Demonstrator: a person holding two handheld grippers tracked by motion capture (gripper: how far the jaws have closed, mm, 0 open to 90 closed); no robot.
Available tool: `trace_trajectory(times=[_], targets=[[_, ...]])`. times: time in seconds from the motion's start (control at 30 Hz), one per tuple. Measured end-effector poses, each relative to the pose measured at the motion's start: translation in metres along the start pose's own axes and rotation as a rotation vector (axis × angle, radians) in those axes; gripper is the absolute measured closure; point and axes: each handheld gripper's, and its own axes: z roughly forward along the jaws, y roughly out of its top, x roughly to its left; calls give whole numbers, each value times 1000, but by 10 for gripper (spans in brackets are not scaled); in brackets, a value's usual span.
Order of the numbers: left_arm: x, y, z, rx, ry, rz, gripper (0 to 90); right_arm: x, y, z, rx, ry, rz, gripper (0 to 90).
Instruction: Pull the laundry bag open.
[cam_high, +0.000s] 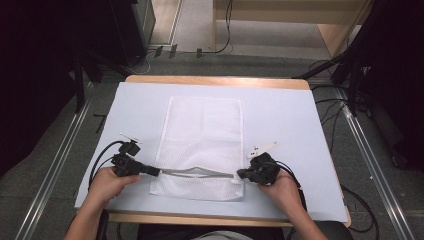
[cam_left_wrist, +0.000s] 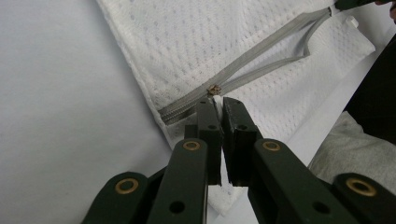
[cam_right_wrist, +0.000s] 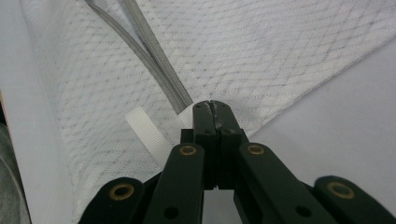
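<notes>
A white mesh bag (cam_high: 202, 145) lay flat on the table (cam_high: 280, 115). Its grey zipper (cam_high: 197, 172) gaped partly open; the left claw (cam_left_wrist: 215, 103) pinched the zipper pull (cam_left_wrist: 214, 89), the right claw (cam_right_wrist: 213, 108) clenched the bag's end.

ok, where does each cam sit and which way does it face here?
High view: above the person's side of the table, looking forward and down; both forearms enter from below, left gripper and right gripper at the mesh bag.
Left gripper view: rides that gripper, looks along its jaws, pinched on the zipper pull.
Right gripper view: rides that gripper, jaws shut on the bag's edge by the zipper end.
Shared: all show bag and grey zipper.
</notes>
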Motion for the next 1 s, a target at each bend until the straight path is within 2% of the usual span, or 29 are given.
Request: trace_trajectory(times=[0.07, 0.13, 0.17, 0.23, 0.33, 0.47, 0.63, 0.8, 1.0], targets=[[-2, -1, -1, -6, 20, 18, 873, -1, 0, 0, -1, 8, 1, 900], [-2, -2, -1, -8, 40, 23, 852, -1, 2, -1, -16, 20, 12, 822], [-2, -2, -2, -19, 42, 29, 792, -1, 3, -2, -37, 23, 17, 785], [-3, -2, -4, -54, 48, 49, 731, 0, 6, -5, -71, 23, 36, 779], [-2, -2, -9, -111, 36, 69, 682, 2, 9, -10, -115, 23, 4, 737], [-1, -2, -14, -165, 51, 82, 627, 1, 10, -12, -131, 35, 20, 703], [-2, -4, -23, -234, 75, 114, 631, -4, 11, -16, -165, 48, 55, 658], [1, -2, -26, -257, 132, 134, 582, -12, 11, -26, -205, 23, 81, 631], [7, -1, -29, -285, 190, 126, 508, -26, 5, -39, -246, -22, 108, 572]])
